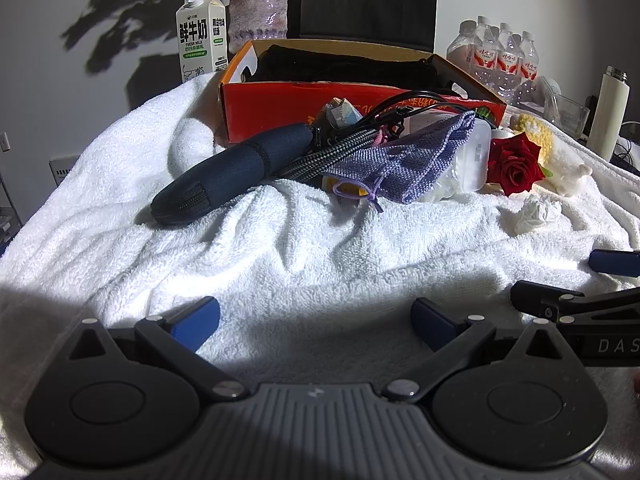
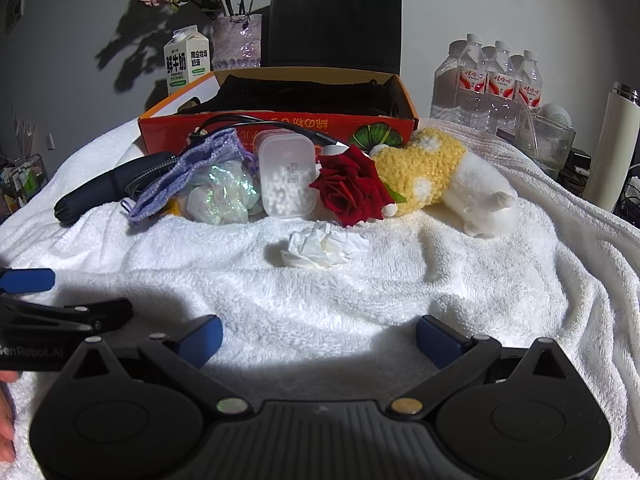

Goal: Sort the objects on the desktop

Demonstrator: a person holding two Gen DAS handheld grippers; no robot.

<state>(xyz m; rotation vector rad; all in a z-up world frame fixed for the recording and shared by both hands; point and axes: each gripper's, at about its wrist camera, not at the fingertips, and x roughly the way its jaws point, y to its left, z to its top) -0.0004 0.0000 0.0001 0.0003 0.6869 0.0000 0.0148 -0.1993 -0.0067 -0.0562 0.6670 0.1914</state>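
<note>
— Both grippers are hovering low over the white towel (image 2: 400,280). I'm seeing the left gripper (image 1: 316,322) with jaws spread wide, nothing between them.

— And I'm reading the right gripper (image 2: 319,340) as equally wide and empty. Where is the clutter sitting?

— It's lying in a row in front of the orange box (image 2: 280,132): dark pouch (image 1: 228,174), purple bag (image 1: 400,160), clear case (image 2: 286,178), rose (image 2: 350,190), plush toy (image 2: 444,178).

— I'm also looking at a crumpled tissue (image 2: 322,250) resting alone, nearer my right gripper.
</note>
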